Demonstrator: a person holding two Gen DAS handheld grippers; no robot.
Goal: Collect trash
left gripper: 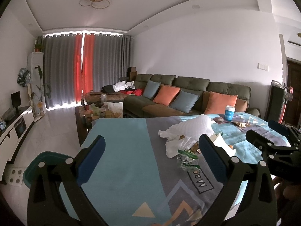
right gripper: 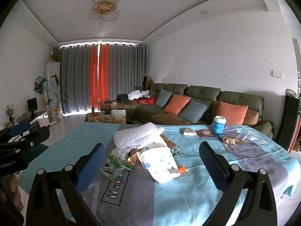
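Living-room table under a teal-and-grey patterned cloth (right gripper: 188, 197) carries a trash heap — white foam wrap (right gripper: 137, 135), green wrapper (right gripper: 117, 163), printed paper bag (right gripper: 160, 162) — at twelve o'clock of the right gripper (right gripper: 151, 164), which like the left gripper (left gripper: 150, 159) gapes wide and empty, so straddle the bag squarely before closing.

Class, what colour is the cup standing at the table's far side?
Blue with a white lid, clearest in the right wrist view.
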